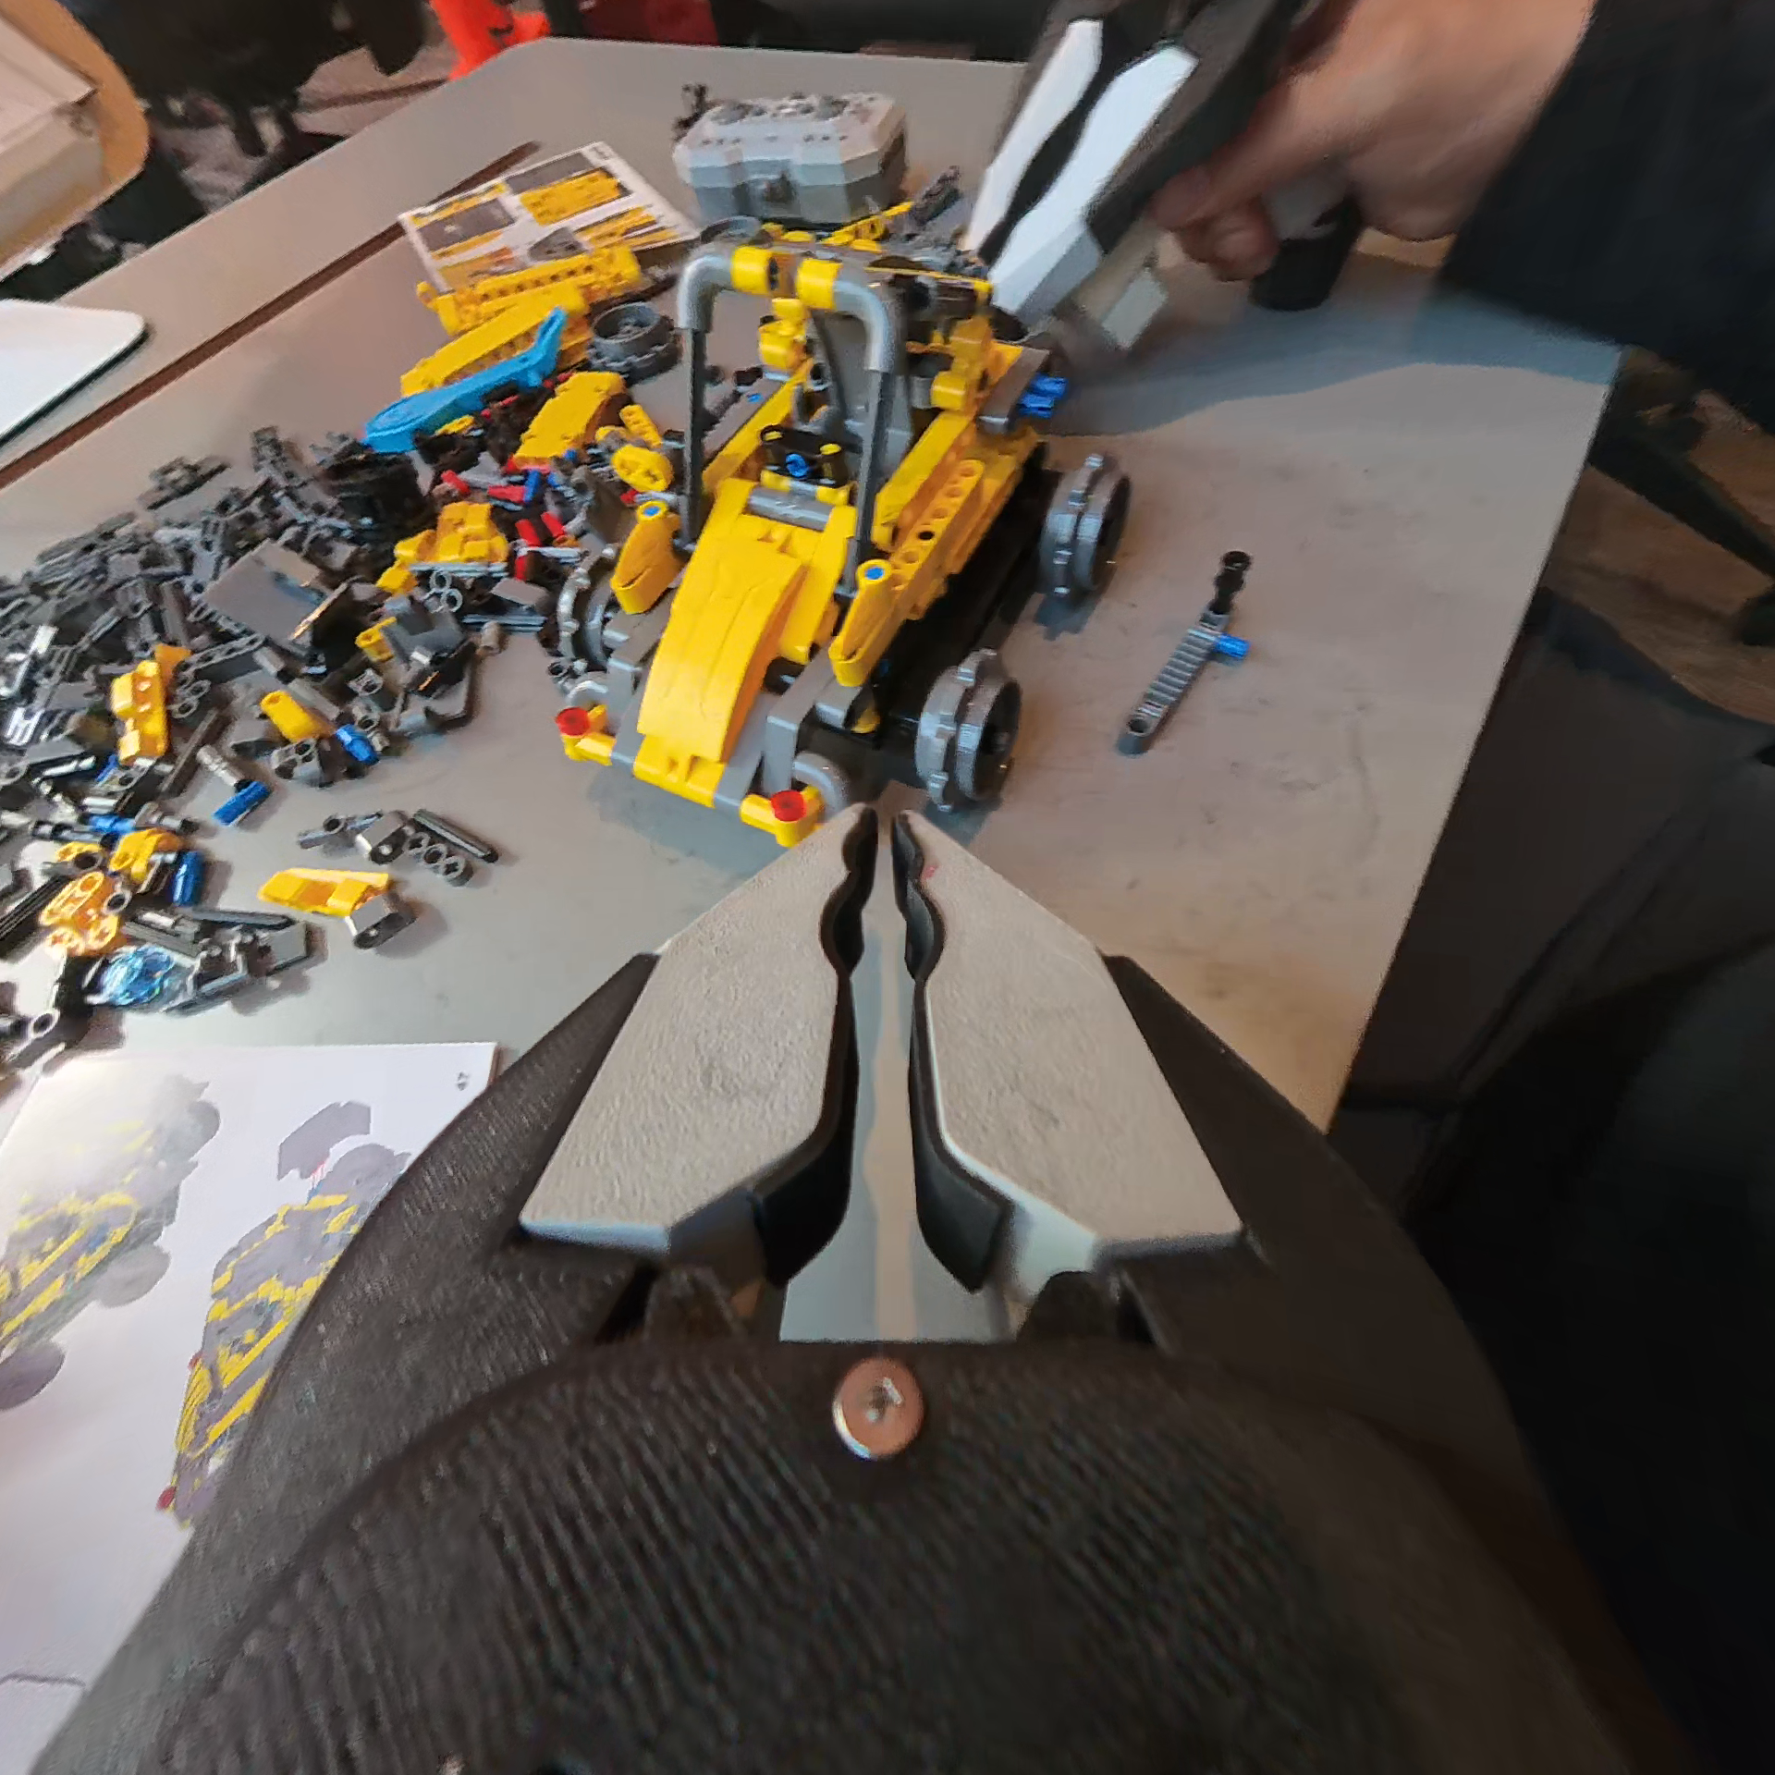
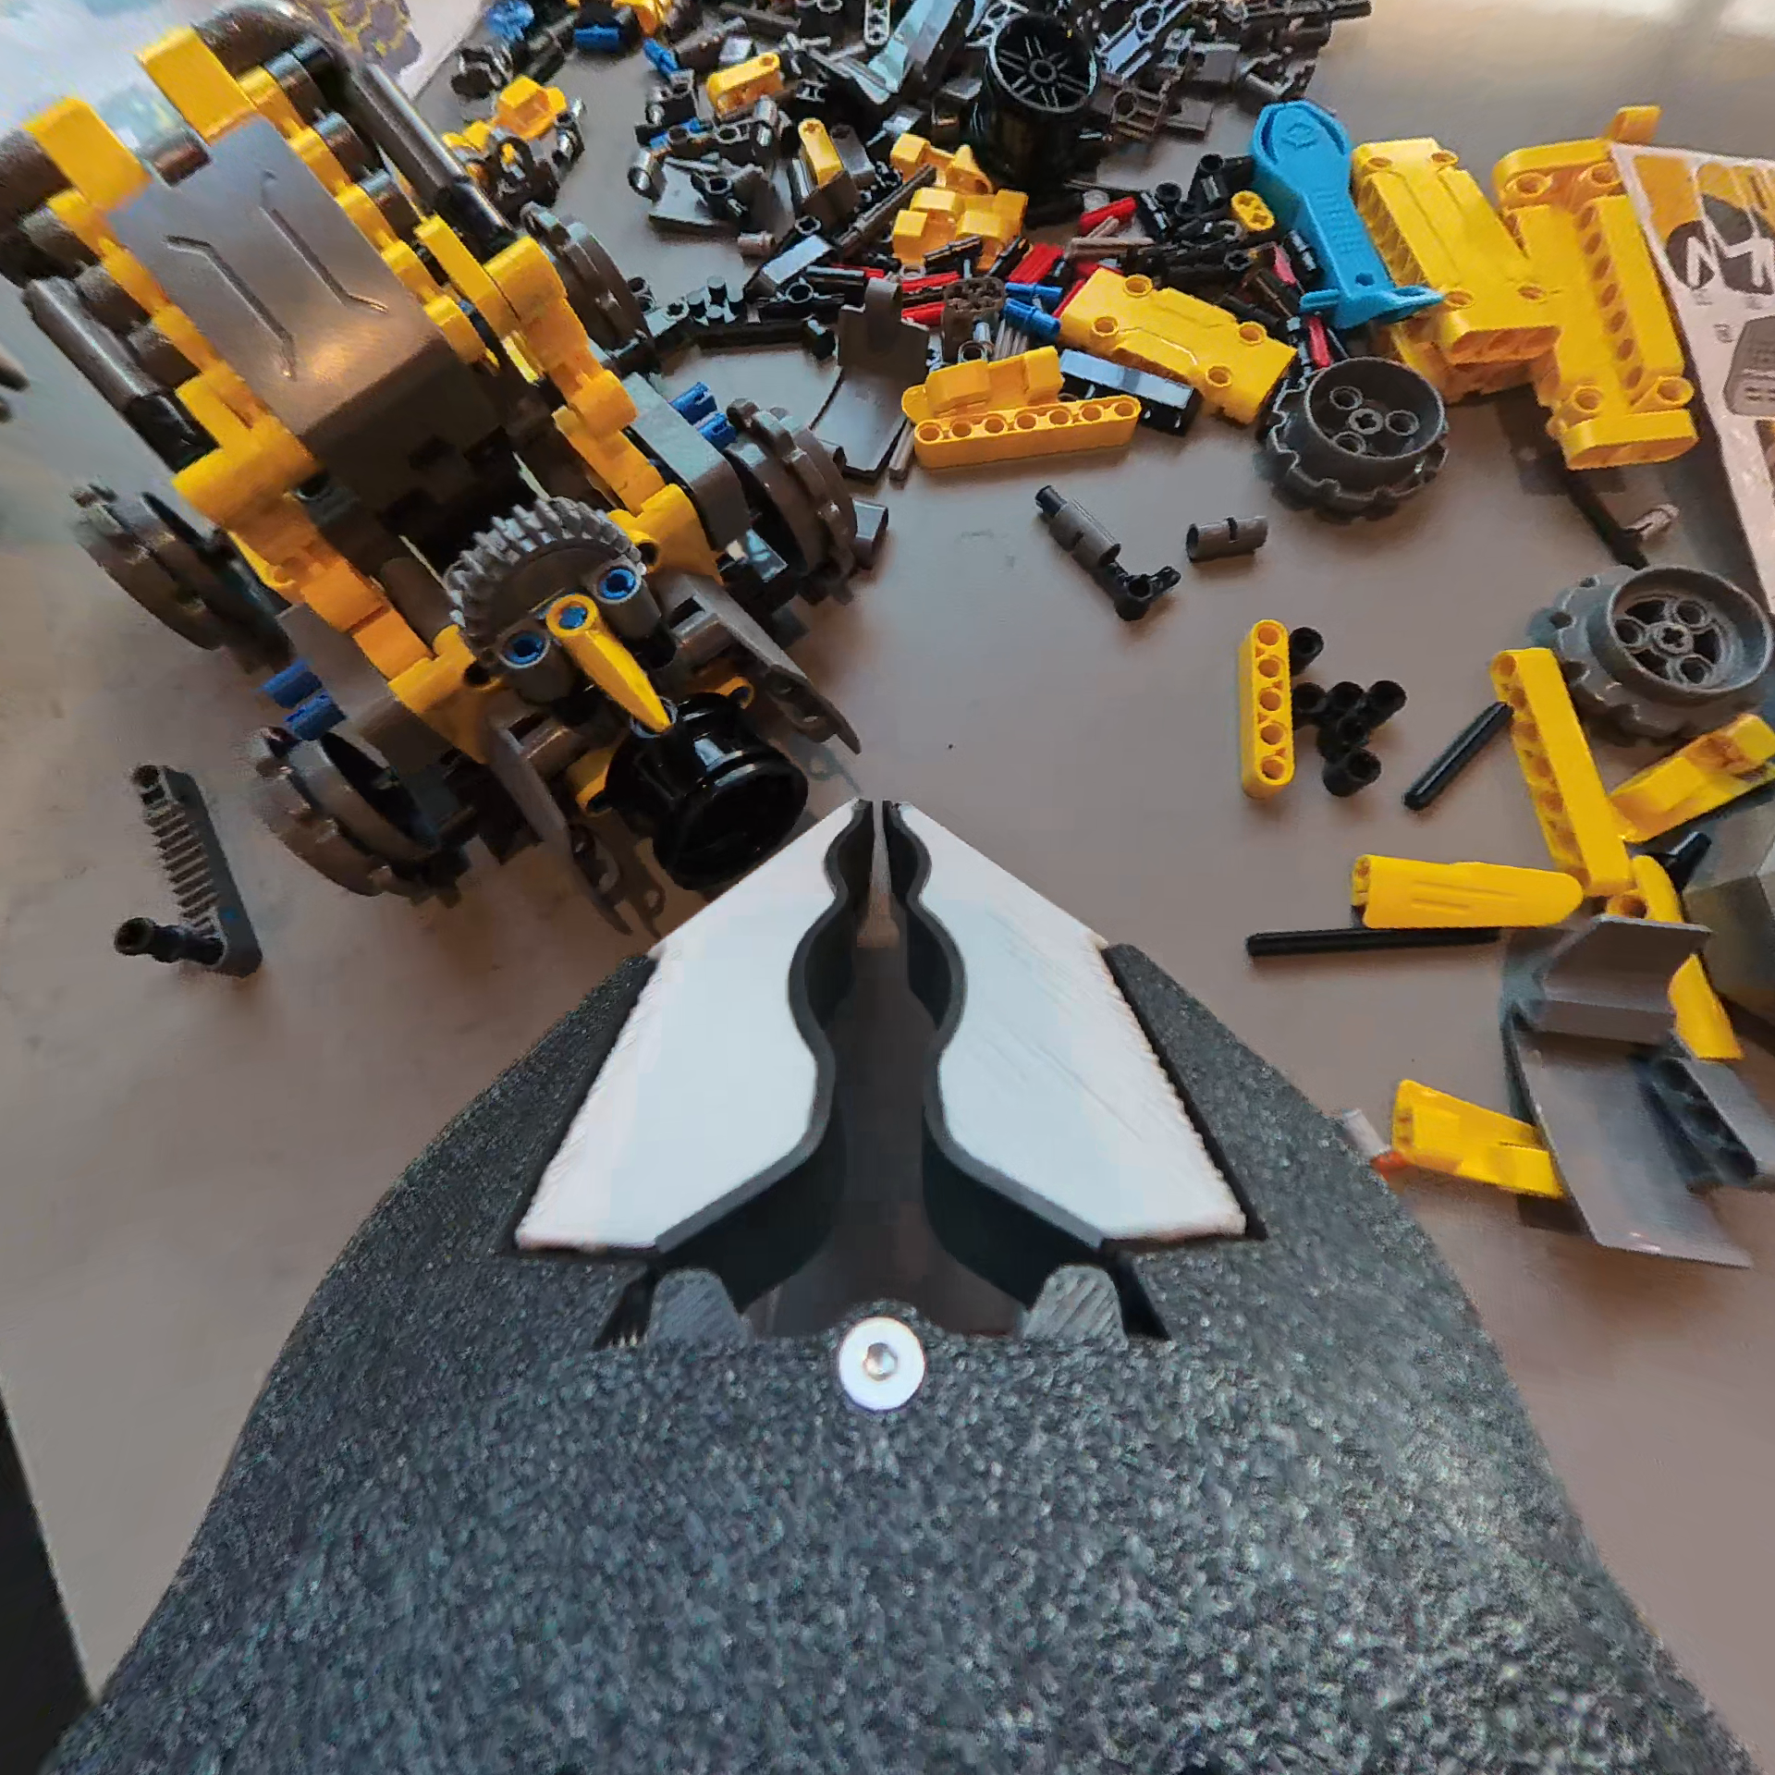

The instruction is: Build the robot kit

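Left wrist view: left tool clenched, empty, lower center, just short of the yellow car. Right tool likewise clenched on nothing, by the car's rear, w/ loose parts spread within reach on the counter.

Indoor light, moderate, warm cast in the right wrist view, cooler in the left. Glare washes the white printed instruction sheet at lower left; soft sheen on the grey matte tabletop. Shadows soft, short, under the yellow-and-grey brick-built vehicle. Motion blur on the white-fingered handheld right gripper and the hand holding it. Strong fisheye bend at the edges; loose parts at far left smear. Near housings slightly soft.
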A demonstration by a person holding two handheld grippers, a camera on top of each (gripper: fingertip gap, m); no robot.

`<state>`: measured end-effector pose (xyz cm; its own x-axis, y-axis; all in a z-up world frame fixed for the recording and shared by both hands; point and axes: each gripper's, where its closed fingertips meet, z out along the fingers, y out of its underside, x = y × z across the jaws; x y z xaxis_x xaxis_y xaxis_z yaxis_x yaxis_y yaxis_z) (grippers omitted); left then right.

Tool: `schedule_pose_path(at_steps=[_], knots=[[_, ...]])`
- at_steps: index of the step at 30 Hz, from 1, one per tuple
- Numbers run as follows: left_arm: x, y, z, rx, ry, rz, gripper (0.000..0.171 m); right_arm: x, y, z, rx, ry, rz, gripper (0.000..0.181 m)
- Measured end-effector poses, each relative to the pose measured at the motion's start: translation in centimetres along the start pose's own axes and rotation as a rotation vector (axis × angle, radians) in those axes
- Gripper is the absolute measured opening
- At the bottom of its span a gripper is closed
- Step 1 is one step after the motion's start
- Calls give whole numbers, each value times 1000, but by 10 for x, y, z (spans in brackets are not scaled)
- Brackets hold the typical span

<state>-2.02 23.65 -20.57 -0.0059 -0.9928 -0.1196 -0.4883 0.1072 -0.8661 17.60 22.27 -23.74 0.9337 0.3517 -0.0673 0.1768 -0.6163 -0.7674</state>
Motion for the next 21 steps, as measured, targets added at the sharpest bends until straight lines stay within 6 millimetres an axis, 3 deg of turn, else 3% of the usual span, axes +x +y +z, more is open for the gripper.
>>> schedule_pose_path(at_steps=[10, 21], knots=[[8, -5, -3, 38, 47, 22, 5, 0, -21, -30, 230, -11, 37, 5], [13, -4, -3, 34, 40, 79, 4, -6, -20, -30, 226, 3, -27, 5]])
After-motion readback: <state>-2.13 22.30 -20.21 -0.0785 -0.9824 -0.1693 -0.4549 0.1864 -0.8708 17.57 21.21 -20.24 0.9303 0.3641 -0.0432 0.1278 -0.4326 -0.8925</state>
